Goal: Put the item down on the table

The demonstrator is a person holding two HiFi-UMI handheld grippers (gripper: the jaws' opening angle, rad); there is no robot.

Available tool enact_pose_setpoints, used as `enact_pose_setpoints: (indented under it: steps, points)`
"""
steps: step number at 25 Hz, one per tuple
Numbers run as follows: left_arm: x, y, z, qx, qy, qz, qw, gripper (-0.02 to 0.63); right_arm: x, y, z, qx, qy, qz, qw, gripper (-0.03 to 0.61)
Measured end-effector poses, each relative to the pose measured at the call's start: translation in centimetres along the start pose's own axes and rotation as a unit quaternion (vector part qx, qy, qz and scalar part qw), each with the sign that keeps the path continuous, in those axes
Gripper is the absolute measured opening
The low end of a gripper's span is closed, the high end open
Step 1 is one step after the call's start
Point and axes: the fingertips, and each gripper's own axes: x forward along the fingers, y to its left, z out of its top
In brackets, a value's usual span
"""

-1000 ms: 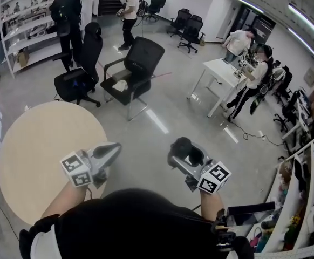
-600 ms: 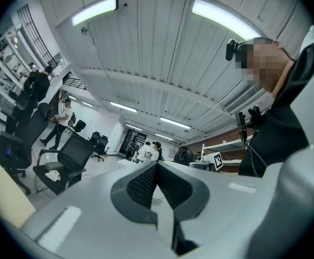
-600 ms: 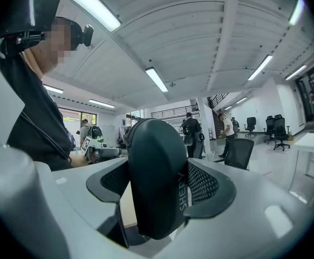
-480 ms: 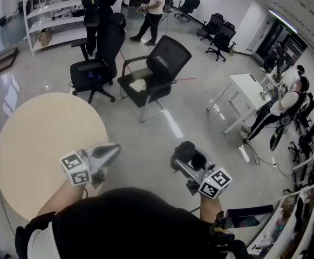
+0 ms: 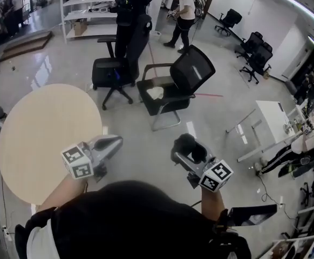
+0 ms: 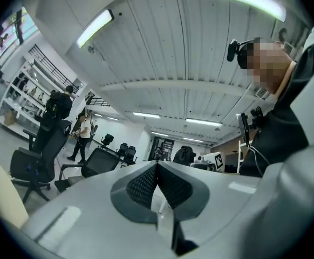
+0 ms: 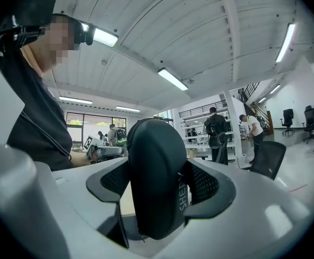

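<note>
Both fingers (image 7: pixel 210 186) of our right gripper (image 5: pixel 187 154) are spread about midway and pressed against the two sides of a rounded black case (image 7: pixel 156 169), which stands upright between the ribbed pads with pale lettering running up its edge. From the head view we see that case (image 5: pixel 191 151) held out in front of us over the glossy grey floor, well to the right of the round wooden table (image 5: pixel 38 139) and not above it. Our left gripper (image 5: pixel 115 141) has its jaws brought together tip to tip with nothing between them, as its own view (image 6: pixel 157 170) shows plainly. It sits just beside the table's right edge, with its marker cube against that rim. Beyond our grippers a black mesh chair (image 5: pixel 185 79) with something white on its seat faces us. A black office chair (image 5: pixel 114 69) stands to its left, two people stand near the white shelves (image 5: pixel 87 7), and a white desk (image 5: pixel 270 117) is off to the right.
</note>
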Motion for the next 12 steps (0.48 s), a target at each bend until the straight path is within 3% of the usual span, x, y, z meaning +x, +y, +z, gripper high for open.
enact_pose_setpoints:
  steps: [7,12]
  points:
    - [2.4,1.5,0.0,0.005,0.002,0.042,0.9991,-0.006,2.6,-3.8,0.4,0.009,0.007,0.053,0.999,0.339]
    - [3.1,5.4,1.1,0.0,-0.013,0.043,0.999,-0.006,7.3,-5.9,0.8,0.0,0.017,0.061,0.998,0.339]
